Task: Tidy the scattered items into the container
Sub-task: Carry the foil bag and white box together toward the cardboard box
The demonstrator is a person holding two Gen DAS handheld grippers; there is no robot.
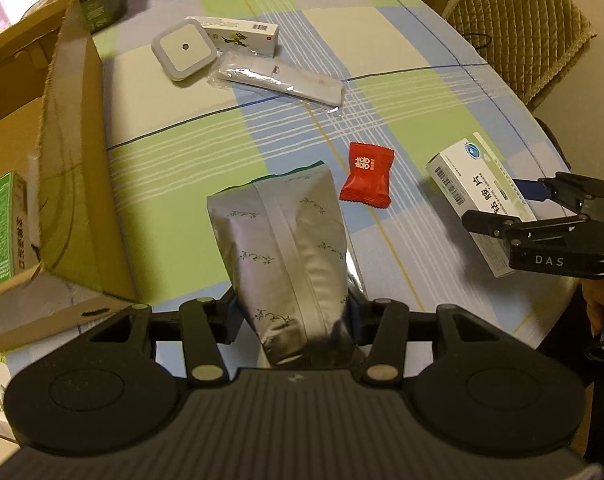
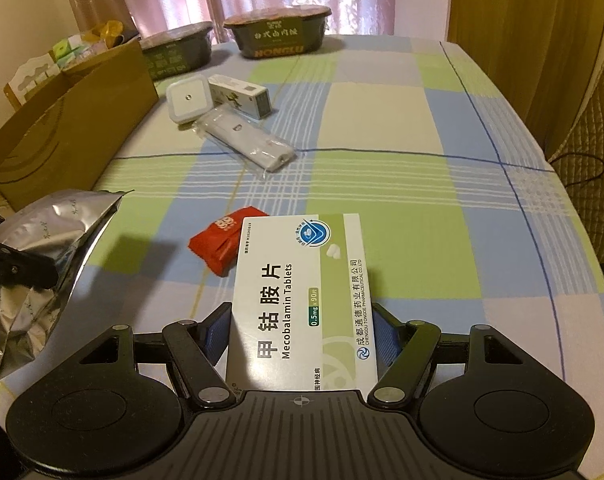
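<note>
Nearest, a silver foil pouch [image 1: 289, 248] is clamped at its lower end between the pads of the left claw [image 1: 291, 316] and appears lifted clear of the checked worktop [image 1: 382, 40], with the cardboard box [image 1: 73, 168] just to its left. The container is taken to be this box; it stands open at the left edge, and a green-sided carton [image 1: 5, 224] and a few smaller things that cannot be made out are already seen inside it. So a part of the tidying can be judged done.

On the right, the white tablet box [image 2: 306, 300] lies between the blue pads of the right claw [image 2: 302, 332]. The pads are set close along both long sides, but whether they press on the box cannot be told from either view, nor whether the box is raised or resting on the worktop.

Just beyond the tablet box a red sweet wrapper [image 1: 368, 176] lies untouched, close to the box's far left corner.

Farther off, towards the left, three things are left lying in a cluster: a square white night light [image 1: 185, 48], a long white carton [image 1: 241, 34] behind it, and a white remote in a clear bag [image 1: 279, 78] in front of them.

At the far edge two dark lidded bowls [image 2: 277, 36] are seen; whether they belong to the task cannot be told.

Roughly half the work or more is judged to remain.
</note>
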